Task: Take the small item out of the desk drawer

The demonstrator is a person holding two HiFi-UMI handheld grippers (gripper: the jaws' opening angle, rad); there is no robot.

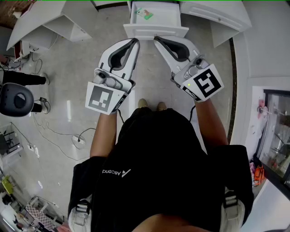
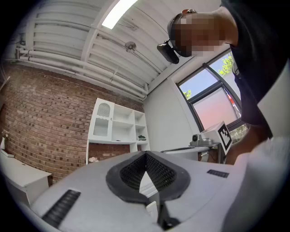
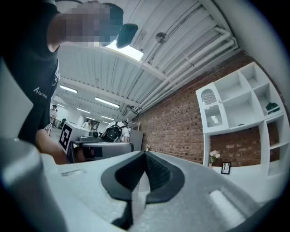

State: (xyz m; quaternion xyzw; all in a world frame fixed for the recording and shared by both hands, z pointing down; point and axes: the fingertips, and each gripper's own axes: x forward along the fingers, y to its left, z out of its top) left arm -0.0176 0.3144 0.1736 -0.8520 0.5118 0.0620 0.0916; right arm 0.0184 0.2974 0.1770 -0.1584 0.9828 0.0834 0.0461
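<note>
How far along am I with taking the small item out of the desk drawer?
Done: the drawer stands open. In hand: nothing; the left gripper and right gripper are both shut and empty, tips by the drawer front. Left: grasping and lifting out the small item, which lies inside.

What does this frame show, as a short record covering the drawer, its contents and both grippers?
drawer: open, directly ahead of the person
small item: green and white, lying inside the drawer
left gripper: shut, empty, tip near the drawer front
right gripper: shut, empty, tip near the drawer front
task stage: item not yet taken out
</note>
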